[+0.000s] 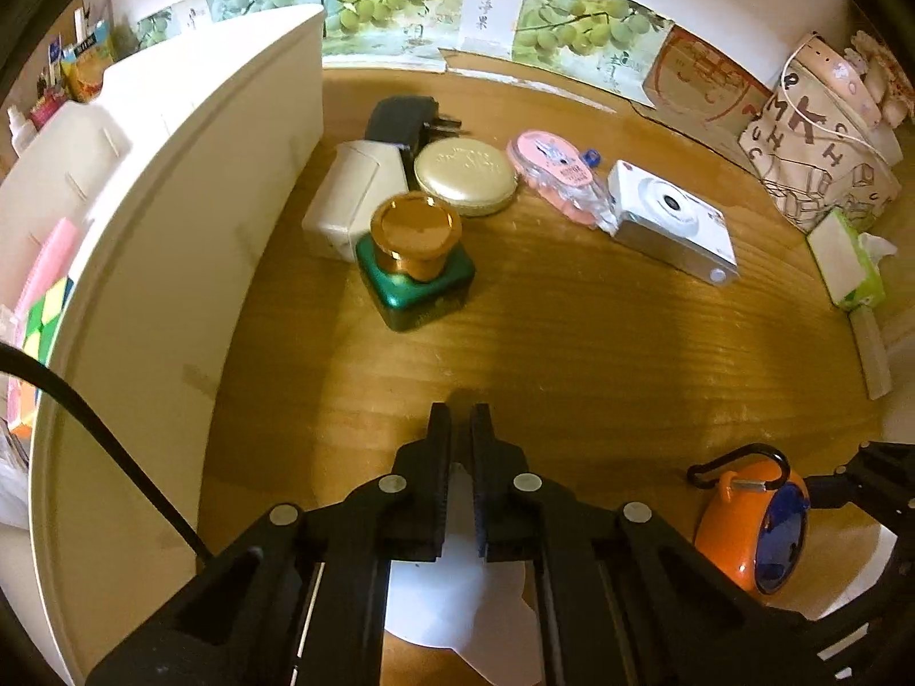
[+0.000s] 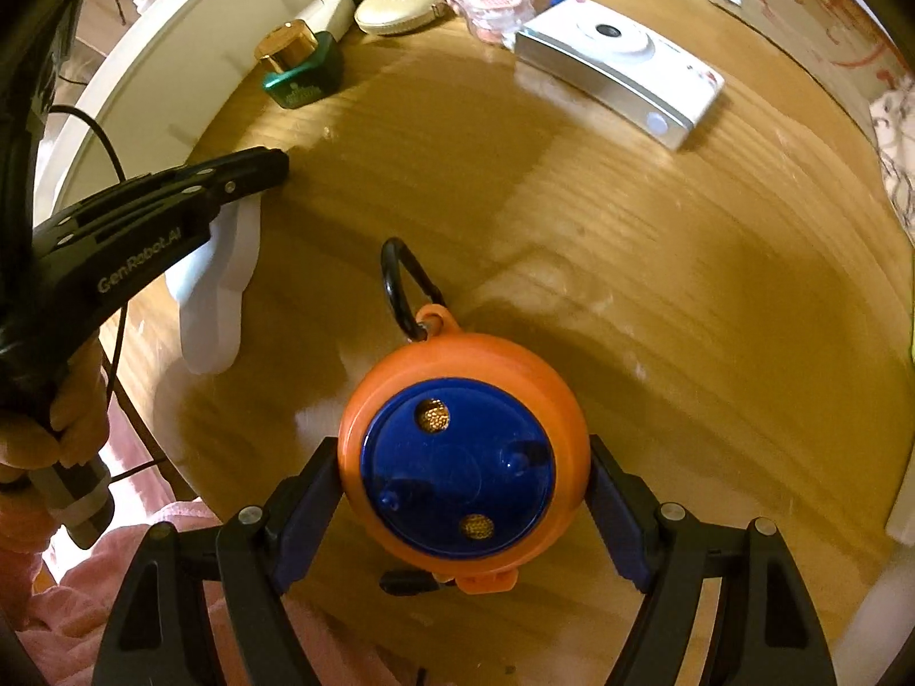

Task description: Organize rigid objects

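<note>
- Right gripper: jaws grasping the orange speaker by its rounded sides; it could squirt out.
- Left gripper: jaws clenched, empty, beside the speaker; a collision risk.

Orange ball between right gripper pads

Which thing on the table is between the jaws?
The orange ball with the blue face. The camera and green bottle sit far off.
</note>
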`<state>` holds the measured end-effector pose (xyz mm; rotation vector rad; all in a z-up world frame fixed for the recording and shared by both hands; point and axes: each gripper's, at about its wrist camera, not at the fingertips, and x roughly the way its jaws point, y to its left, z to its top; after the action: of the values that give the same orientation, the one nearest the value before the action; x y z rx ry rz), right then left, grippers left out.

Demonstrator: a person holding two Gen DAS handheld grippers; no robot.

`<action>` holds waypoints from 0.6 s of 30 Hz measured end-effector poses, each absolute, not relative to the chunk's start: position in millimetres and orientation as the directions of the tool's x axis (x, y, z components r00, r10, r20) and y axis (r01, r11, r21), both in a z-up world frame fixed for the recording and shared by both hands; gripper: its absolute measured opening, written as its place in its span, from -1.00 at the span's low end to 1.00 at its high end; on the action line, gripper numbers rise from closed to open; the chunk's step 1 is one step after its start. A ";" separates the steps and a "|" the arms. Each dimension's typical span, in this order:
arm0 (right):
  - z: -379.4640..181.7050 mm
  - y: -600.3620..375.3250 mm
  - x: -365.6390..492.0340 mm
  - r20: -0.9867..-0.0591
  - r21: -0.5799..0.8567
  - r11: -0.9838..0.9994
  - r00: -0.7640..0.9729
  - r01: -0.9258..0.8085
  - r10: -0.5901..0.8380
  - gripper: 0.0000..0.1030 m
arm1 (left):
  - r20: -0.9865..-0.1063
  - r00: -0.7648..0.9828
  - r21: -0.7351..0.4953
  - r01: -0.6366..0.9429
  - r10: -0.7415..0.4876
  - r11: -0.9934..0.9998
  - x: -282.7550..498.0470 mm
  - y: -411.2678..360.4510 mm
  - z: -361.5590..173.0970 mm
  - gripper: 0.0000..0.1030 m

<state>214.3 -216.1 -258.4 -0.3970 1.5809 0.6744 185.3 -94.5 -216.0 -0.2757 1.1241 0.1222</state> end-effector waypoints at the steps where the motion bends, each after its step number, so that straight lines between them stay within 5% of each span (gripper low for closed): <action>1: -257.9 -217.7 215.3 -0.982 0.186 0.771 -0.132 -0.609 0.133 0.57 | -0.903 0.427 -0.166 -0.233 -0.053 0.958 183.5 -94.7 -215.8 -0.89; 18: -251.1 -246.1 235.3 -0.985 0.173 0.849 -0.064 -0.500 0.163 0.57 | -0.896 0.410 -0.299 -0.276 -0.170 0.914 155.2 -87.3 -194.1 -0.95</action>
<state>235.3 -246.1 -251.1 -0.2763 1.5460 0.5541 155.2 -87.3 -194.1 -0.4383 1.1570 0.0693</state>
